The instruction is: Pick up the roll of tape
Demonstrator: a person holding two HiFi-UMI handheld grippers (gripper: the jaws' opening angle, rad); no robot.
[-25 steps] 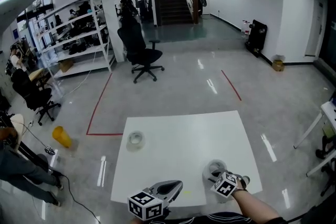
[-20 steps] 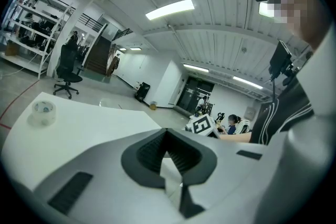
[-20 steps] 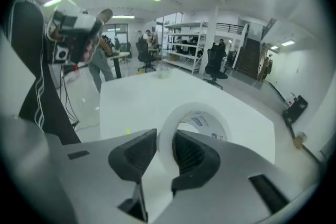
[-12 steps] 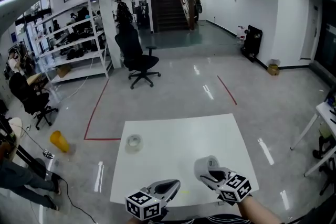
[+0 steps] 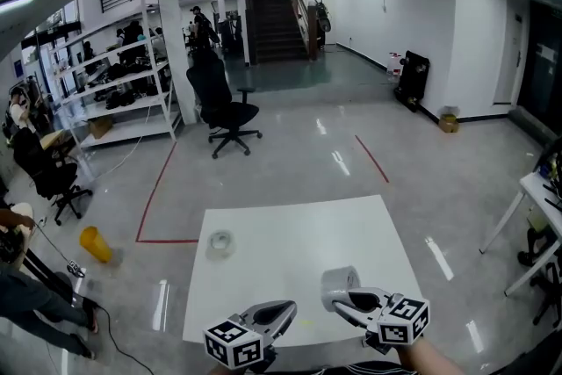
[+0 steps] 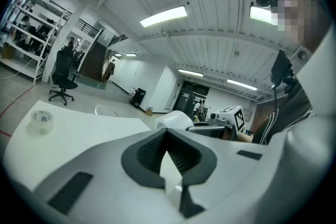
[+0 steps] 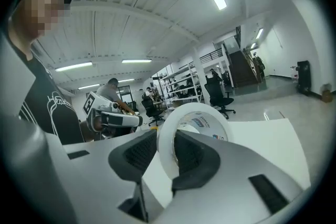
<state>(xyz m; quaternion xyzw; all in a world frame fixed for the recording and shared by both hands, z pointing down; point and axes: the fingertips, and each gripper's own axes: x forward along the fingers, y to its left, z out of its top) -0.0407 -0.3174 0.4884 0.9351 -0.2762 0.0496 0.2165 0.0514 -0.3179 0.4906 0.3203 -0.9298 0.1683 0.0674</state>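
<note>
Right fingers (image 7: 198, 157) have raised the tape roll (image 7: 195, 108).

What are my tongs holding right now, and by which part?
The right tongs hold the white roll of tape, pinched at the lower part of its ring. The left tongs hold nothing.

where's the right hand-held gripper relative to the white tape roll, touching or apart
Touching. The right gripper view shows the white tape roll clamped between the pads of the right hand-held gripper.
</note>
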